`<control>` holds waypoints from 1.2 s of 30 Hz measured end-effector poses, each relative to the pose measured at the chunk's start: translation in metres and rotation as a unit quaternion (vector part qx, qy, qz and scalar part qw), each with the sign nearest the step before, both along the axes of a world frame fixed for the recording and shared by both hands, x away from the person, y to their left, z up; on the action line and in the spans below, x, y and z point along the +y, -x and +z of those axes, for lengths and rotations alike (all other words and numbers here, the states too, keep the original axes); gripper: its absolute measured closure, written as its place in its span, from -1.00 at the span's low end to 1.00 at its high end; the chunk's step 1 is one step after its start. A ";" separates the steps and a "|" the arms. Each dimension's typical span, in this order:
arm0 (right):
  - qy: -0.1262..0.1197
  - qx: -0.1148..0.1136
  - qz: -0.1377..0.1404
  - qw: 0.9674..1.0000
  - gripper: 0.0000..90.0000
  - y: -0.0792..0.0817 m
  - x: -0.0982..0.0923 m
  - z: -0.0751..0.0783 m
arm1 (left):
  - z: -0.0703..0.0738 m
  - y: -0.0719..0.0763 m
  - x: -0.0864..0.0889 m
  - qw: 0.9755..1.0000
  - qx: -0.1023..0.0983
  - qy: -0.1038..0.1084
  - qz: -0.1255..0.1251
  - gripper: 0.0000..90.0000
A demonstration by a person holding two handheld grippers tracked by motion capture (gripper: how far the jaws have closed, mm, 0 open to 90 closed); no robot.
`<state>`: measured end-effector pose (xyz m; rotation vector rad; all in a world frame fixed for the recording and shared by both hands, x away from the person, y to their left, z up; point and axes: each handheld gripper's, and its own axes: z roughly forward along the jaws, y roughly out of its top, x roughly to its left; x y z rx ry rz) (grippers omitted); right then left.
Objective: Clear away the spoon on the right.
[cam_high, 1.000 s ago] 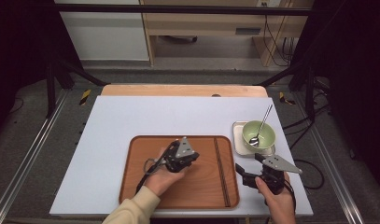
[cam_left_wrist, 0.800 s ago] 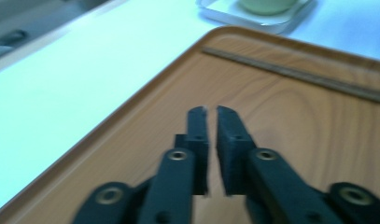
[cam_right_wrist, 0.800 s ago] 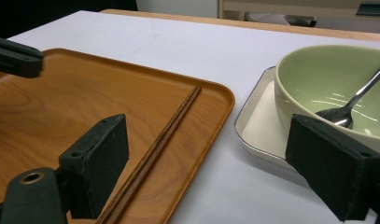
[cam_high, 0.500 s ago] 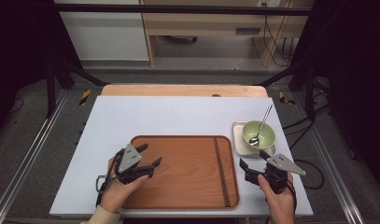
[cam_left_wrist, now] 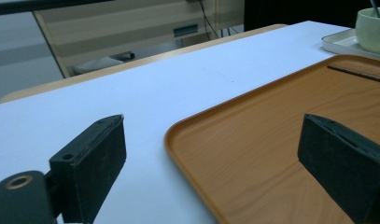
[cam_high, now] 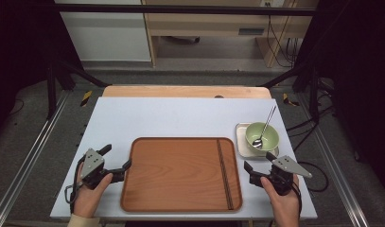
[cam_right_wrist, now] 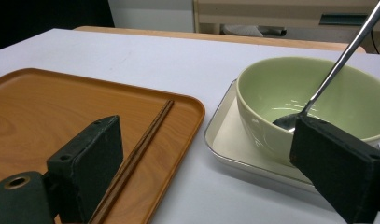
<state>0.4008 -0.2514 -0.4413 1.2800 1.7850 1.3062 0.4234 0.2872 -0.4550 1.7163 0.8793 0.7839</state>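
A: How do the jaws stand?

B: Left gripper (cam_high: 118,160): jaws have just been opening, now wide apart, nothing between them, straddling the left edge of the wooden tray (cam_high: 180,175). Right gripper (cam_high: 260,161): also wide apart, empty.

A: And beyond?

B: Chopsticks (cam_high: 224,172) lie on the tray's right side (parallel to its edge). Green bowl (cam_high: 262,136) with spoon (cam_high: 265,127) sits on a small white tray (cam_high: 241,142), just beside.

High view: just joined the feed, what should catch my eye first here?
The big wooden tray fills the near middle of the white table, with dark chopsticks lying along its right side. Off its far right corner a green bowl sits on a small pale dish, a spoon leaning in it. The left gripper flanks the tray's left edge, the right gripper its right, both open and empty.
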 end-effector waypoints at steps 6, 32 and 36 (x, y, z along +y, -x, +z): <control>0.005 0.010 -0.016 1.000 -0.69 0.000 -0.012 0.005 | 0.000 0.007 0.008 1.000 -0.022 0.005 0.012 -0.86; -0.016 0.084 -0.008 0.996 -0.02 -0.125 -0.099 0.037 | -0.006 0.009 0.008 0.999 -0.032 0.004 0.012 -0.87; -0.024 0.092 -0.010 0.995 0.06 -0.149 -0.100 0.031 | -0.007 0.009 0.008 0.999 -0.029 0.007 0.012 -0.86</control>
